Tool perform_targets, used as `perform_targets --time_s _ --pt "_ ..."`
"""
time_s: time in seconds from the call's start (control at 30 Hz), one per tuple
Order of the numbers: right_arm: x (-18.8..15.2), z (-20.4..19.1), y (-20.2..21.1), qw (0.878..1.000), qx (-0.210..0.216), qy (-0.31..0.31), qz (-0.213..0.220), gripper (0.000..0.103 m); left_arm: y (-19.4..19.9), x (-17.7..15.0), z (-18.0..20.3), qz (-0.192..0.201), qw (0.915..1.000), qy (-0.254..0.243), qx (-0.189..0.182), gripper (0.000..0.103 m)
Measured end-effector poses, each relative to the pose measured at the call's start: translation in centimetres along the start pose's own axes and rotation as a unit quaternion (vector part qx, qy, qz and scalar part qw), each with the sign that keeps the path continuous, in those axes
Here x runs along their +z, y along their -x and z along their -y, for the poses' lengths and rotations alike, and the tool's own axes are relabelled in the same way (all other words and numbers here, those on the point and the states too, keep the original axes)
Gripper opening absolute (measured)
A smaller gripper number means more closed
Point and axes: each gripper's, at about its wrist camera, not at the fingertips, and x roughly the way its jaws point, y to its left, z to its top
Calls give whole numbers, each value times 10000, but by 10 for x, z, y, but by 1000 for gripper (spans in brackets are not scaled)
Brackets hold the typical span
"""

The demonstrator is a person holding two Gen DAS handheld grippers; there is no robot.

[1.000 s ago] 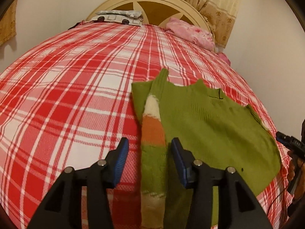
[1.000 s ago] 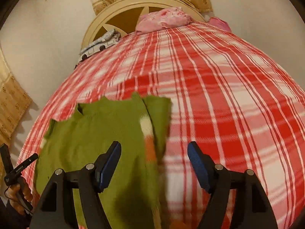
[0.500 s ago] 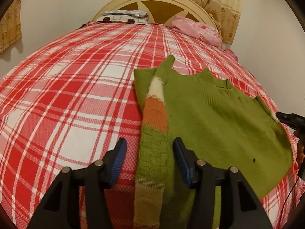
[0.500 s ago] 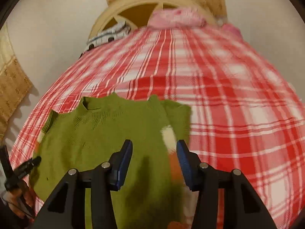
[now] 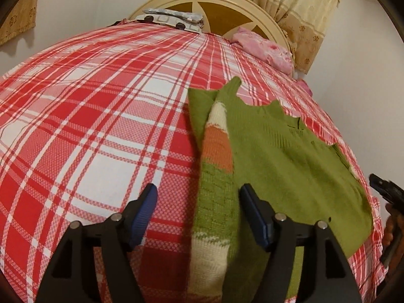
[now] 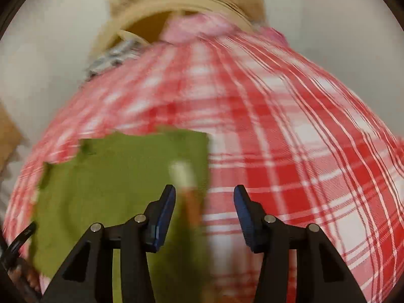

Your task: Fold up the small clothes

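Plaid bed [image 5: 96, 131] left broadly bare; green sweater [image 5: 285, 166] spread near right edge, sleeve [image 5: 217, 171] folded inward. Left gripper [image 5: 198, 212] jaws just widened astride sleeve, unpressed; right gripper [image 6: 204, 212] jaws narrowed, gripping nothing.

Bedspread [image 5: 101, 131]: red-and-white plaid, with fine white lines crossing the broad red bands and small checks where the bands overlap.

Sweater [image 5: 290, 166]: plain olive green knit. Its sleeve [image 5: 217, 176], folded over the body at the 9 o'clock edge, is striped cream, orange, green and cream.

Left gripper [image 5: 198, 210] and right gripper [image 6: 204, 213]: black frames, blue pads, silver rivets.

Headboard [image 5: 214, 2], at 12 o'clock: cream rim and spokes, golden-brown panels.

Pillow [image 5: 174, 20]: white-grey with dark spots.

Pink cloth [image 5: 265, 48], at 1 o'clock: pink with darker pink blotches.

Curtain [image 5: 290, 5]: beige with a tan floral border.

Wall [image 5: 88, 7]: plain off-white.
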Motion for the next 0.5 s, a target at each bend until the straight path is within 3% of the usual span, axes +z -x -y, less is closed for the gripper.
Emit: perform_targets --time_s 0.1,0.2,0.27,0.37,0.5 --pt "-21 -27 2 9976 386 524 -229 49 0 0 -1 -19 10000 -18 -42 76" --pt "-43 -23 -15 9959 41 621 -657 48 1 -1 1 -8 10000 -71 14 78" --pt "-51 -9 -20 9957 45 469 -801 43 1 -2 3 -3 9999 -148 42 84" --pt "-49 -9 -10 9961 -5 515 -716 42 1 -2 4 -8 9998 -183 67 88" --pt "-18 -9 -2 9982 -146 528 -238 42 0 -2 3 -23 9998 -179 49 89"
